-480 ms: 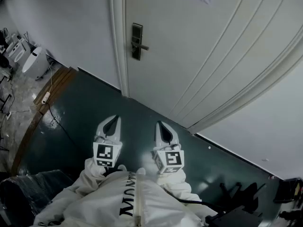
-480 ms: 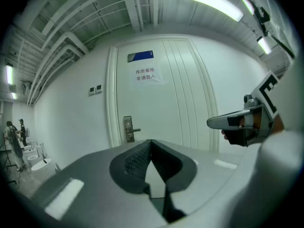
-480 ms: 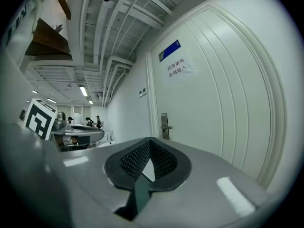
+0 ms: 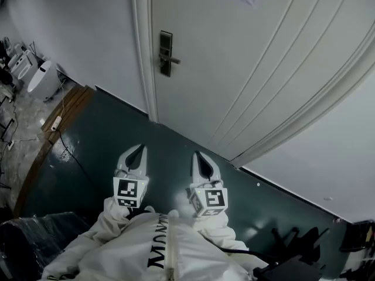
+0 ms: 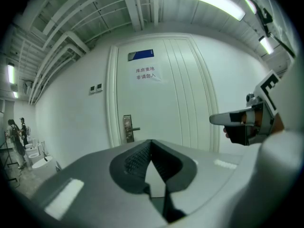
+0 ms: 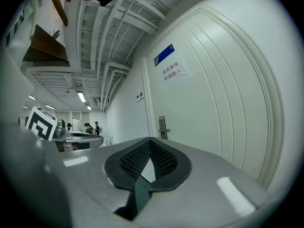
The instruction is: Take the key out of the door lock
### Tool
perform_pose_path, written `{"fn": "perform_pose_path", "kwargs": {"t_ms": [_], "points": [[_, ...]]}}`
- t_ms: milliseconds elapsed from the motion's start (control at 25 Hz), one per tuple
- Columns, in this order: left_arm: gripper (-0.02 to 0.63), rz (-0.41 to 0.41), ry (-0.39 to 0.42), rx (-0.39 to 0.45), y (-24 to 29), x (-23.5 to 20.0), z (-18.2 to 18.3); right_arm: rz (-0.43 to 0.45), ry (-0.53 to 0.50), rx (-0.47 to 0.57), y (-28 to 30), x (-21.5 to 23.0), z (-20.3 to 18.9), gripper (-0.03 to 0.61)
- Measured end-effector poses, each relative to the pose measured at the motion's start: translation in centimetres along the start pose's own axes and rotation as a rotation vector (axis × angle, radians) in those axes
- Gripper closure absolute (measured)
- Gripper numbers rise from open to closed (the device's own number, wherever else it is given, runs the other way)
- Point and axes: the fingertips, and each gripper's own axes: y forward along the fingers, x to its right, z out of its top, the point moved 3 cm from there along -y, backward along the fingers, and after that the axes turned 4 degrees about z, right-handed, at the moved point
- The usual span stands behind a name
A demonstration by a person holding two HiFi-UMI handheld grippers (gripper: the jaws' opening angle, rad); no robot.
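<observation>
The white door [image 4: 246, 57] stands shut ahead of me, with a dark metal lock plate [image 4: 166, 52] and lever handle [image 4: 173, 60] near its left edge. The same lock plate [image 5: 127, 128] shows small in the left gripper view, and the lock plate [image 6: 163, 127] also in the right gripper view. No key can be made out at this distance. My left gripper [image 4: 143, 147] and right gripper [image 4: 195, 154] are held side by side low in front of my body, well short of the door. Both are shut, tips together, with nothing between them.
A paper sign [image 5: 144, 73] and a blue plate [image 5: 140, 55] are fixed high on the door. White fixtures [image 4: 41, 78] and a power strip [image 4: 56, 120] lie at the far left beyond a wooden floor edge. A black bag [image 4: 29, 239] sits bottom left, a black stand [image 4: 293, 239] bottom right.
The head view has shifted a little, so the lock plate sits slightly higher and further left. Both grippers keep their place and stay shut.
</observation>
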Motion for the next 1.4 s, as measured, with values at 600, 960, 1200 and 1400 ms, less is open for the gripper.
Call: {"fn": "perform_pose_path", "kwargs": {"t_ms": [600,960,1200,1400], "points": [[0.614,0.024,0.007,0.006,-0.1,1.6,0.0,0.052,0.009,-0.010,-0.6,1.1,-0.6,0.578],[0.614,0.033,-0.009,-0.025,1.0,-0.2,-1.6,0.067,0.017,-0.049,2.0,0.6,-1.8,0.578],[0.614,0.027,-0.016,-0.022,3.5,-2.3,-1.6,0.051,0.015,-0.060,4.9,1.1,-1.7,0.578],[0.614,0.025,-0.023,-0.025,6.0,-4.8,-1.8,0.057,0.011,-0.070,8.6,0.7,-1.6,0.578]]}}
